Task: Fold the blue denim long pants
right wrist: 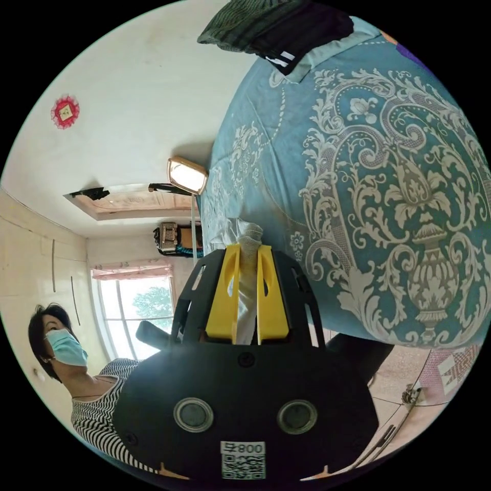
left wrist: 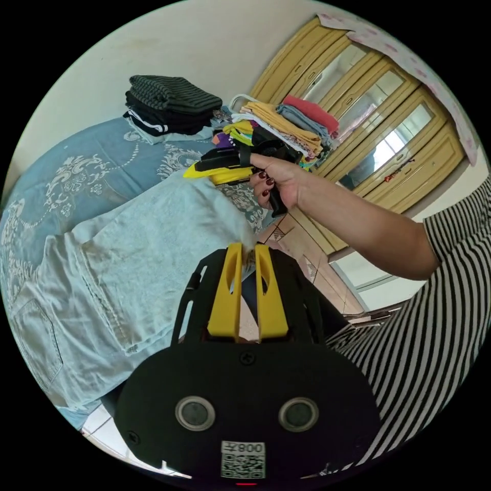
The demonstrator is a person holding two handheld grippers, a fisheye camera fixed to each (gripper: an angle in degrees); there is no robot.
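1. We see the jeans [left wrist: 117, 266] spread on the patterned bedspread [left wrist: 76, 169], beside two stacks of clothes [left wrist: 169, 105].
2. Our left tongs [left wrist: 248, 253] clench the jeans' edge.
3. Our right tongs [right wrist: 249, 255] grip a fold of pale denim.

The pants [left wrist: 117, 266] lie spread on the bed [left wrist: 66, 169], hanging over its edge. Behind them, two stacks of folded clothes [left wrist: 169, 107] sit on the bed, with a wardrobe [left wrist: 388, 128] beyond.
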